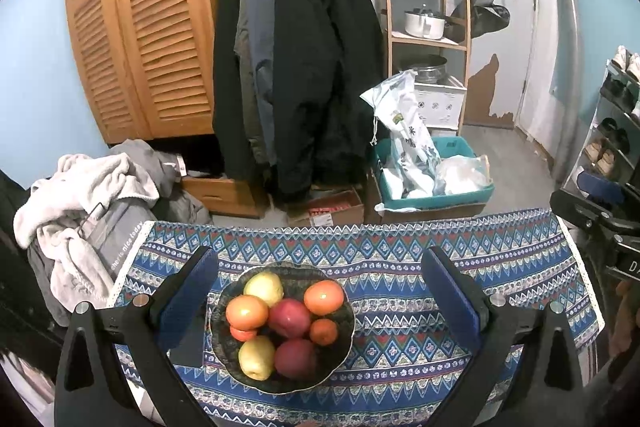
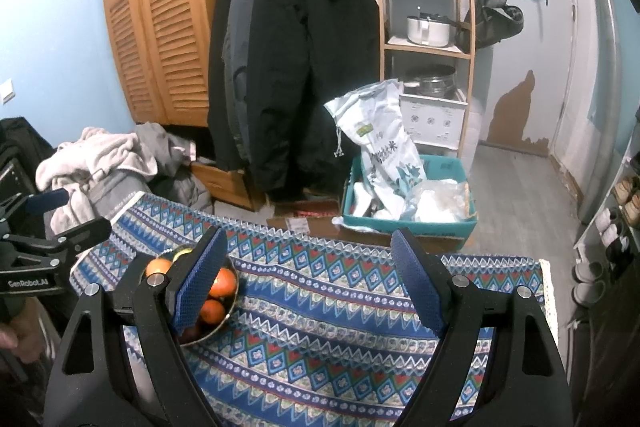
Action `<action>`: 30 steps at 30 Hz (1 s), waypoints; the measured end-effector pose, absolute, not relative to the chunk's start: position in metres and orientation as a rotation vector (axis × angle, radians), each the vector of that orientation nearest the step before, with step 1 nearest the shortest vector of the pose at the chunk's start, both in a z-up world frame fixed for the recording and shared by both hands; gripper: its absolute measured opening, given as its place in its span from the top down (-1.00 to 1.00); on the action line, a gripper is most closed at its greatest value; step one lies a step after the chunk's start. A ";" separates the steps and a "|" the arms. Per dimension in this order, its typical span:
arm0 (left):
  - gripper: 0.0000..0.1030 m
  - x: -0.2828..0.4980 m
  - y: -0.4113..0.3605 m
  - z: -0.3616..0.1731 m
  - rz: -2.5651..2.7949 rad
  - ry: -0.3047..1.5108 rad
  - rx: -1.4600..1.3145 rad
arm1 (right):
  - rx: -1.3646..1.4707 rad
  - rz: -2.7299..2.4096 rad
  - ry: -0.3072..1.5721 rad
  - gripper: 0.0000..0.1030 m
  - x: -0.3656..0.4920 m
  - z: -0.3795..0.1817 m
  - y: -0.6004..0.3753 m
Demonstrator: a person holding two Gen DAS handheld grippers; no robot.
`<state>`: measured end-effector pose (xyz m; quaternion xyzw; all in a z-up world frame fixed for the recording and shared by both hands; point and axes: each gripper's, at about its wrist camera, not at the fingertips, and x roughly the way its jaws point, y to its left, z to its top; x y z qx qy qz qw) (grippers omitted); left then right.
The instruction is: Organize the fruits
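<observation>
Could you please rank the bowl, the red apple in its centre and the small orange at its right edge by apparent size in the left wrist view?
1. bowl, clearly largest.
2. red apple in the centre.
3. small orange, smallest.
All sit at a similar distance, so the order is safe.
</observation>
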<state>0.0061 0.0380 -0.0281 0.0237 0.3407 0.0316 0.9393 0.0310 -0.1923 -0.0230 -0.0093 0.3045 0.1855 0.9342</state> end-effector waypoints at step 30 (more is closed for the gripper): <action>-0.98 0.006 0.032 -0.029 0.062 0.689 0.075 | -0.021 0.379 0.627 -0.61 0.032 -0.022 -0.191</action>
